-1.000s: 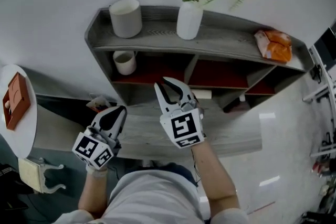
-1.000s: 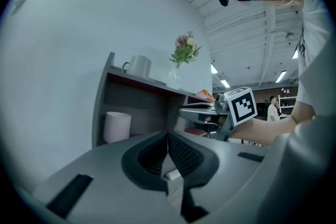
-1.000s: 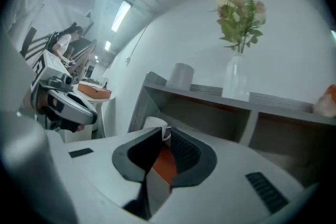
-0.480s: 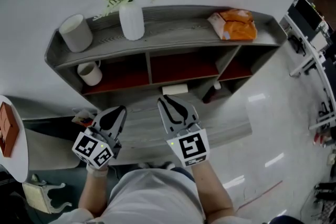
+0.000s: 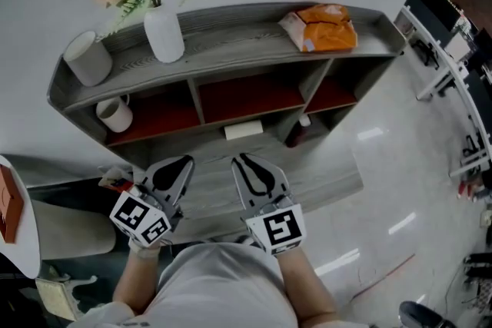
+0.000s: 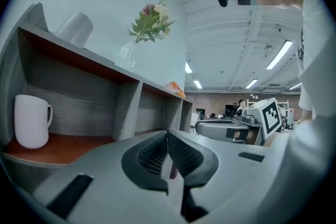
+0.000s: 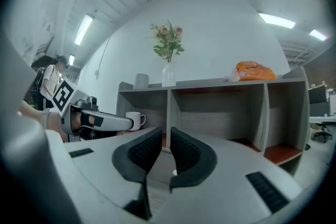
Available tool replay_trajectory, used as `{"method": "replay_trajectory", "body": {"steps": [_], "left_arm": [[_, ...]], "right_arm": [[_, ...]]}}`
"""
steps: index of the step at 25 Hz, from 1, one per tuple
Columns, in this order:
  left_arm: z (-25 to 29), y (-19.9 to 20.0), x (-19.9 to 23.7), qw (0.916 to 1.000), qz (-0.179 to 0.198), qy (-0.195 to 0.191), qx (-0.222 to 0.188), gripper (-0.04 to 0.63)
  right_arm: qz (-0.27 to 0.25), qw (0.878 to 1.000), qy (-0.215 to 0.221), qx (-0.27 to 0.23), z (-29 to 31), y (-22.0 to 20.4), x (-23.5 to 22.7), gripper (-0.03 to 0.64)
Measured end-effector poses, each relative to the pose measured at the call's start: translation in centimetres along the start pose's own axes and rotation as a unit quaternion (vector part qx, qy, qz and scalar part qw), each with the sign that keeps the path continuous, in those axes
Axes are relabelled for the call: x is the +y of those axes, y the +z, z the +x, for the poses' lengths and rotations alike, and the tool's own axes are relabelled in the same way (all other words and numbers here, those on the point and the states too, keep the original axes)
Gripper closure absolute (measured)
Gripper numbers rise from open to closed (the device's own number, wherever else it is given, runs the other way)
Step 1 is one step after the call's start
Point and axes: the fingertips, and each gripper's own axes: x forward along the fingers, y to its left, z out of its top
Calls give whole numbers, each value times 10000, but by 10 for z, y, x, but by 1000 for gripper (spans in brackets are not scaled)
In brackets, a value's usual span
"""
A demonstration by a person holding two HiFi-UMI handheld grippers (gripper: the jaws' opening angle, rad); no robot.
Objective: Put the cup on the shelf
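Observation:
A white cup (image 5: 115,115) with a handle stands upright in the left red-floored compartment of the grey shelf (image 5: 254,65). It shows too in the left gripper view, cup (image 6: 32,120), and small in the right gripper view, cup (image 7: 134,119). My left gripper (image 5: 183,164) is shut and empty, below and right of the cup, well apart from it. My right gripper (image 5: 243,162) is beside it, shut with nothing between its jaws, in front of the lower shelf board. Both point toward the shelf: left gripper (image 6: 168,136), right gripper (image 7: 164,139).
On the shelf top stand a grey cylinder (image 5: 83,57), a white vase with flowers (image 5: 163,33) and an orange bag (image 5: 323,25). A white box (image 5: 243,130) and a dark bottle (image 5: 298,133) sit lower down. A round white table (image 5: 17,242) is at left, desks (image 5: 446,34) at right.
The head view has swung right, so the shelf sits further left in it. My right gripper has drawn back and lower, level with the left. Both stayed shut and empty.

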Motion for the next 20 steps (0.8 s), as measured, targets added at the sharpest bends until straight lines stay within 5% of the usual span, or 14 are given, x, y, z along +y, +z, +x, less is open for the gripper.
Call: {"method": "replay_trajectory", "body": {"steps": [20], "left_arm": [[-1, -5, 2, 9999, -157, -10, -12, 578]], "right_arm": [[94, 9998, -149, 52, -3, -12, -5, 560]]}}
